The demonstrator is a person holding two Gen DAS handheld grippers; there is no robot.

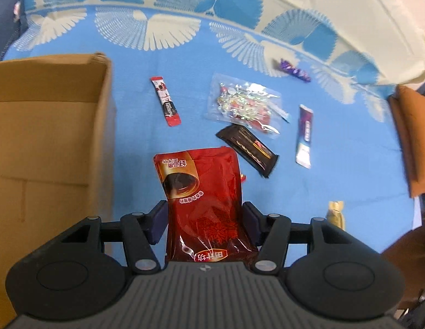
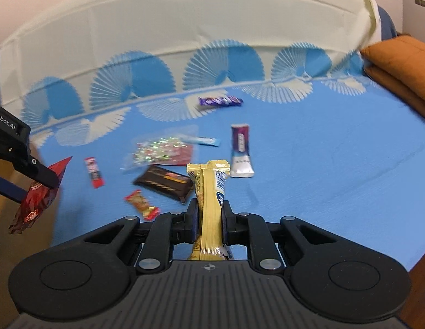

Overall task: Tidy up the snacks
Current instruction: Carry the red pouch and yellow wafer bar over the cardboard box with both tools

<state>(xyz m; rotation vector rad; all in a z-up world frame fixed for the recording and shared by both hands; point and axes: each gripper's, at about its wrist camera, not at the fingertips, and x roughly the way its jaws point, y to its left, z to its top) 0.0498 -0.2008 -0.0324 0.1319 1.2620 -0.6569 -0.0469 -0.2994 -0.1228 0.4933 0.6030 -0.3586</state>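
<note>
My left gripper (image 1: 204, 213) is shut on a dark red snack pouch (image 1: 201, 186) and holds it above the blue cloth, just right of an open cardboard box (image 1: 47, 126). The same pouch (image 2: 36, 197) and the left gripper (image 2: 34, 175) show at the left edge of the right wrist view. My right gripper (image 2: 209, 211) is shut on a yellow snack bar (image 2: 209, 205), held above the cloth. On the cloth lie a red stick packet (image 1: 165, 101), a clear bag of candies (image 1: 242, 101), a black bar (image 1: 248, 150), a purple-white tube packet (image 1: 304, 137) and a purple bar (image 1: 294, 71).
A small red-gold candy (image 2: 142, 203) lies near the black bar (image 2: 165, 183). Orange cushions (image 2: 399, 68) sit at the right edge of the bed. A cream cloth (image 2: 185, 22) rises behind the blue cover. The yellow bar's end (image 1: 335, 213) shows at lower right in the left wrist view.
</note>
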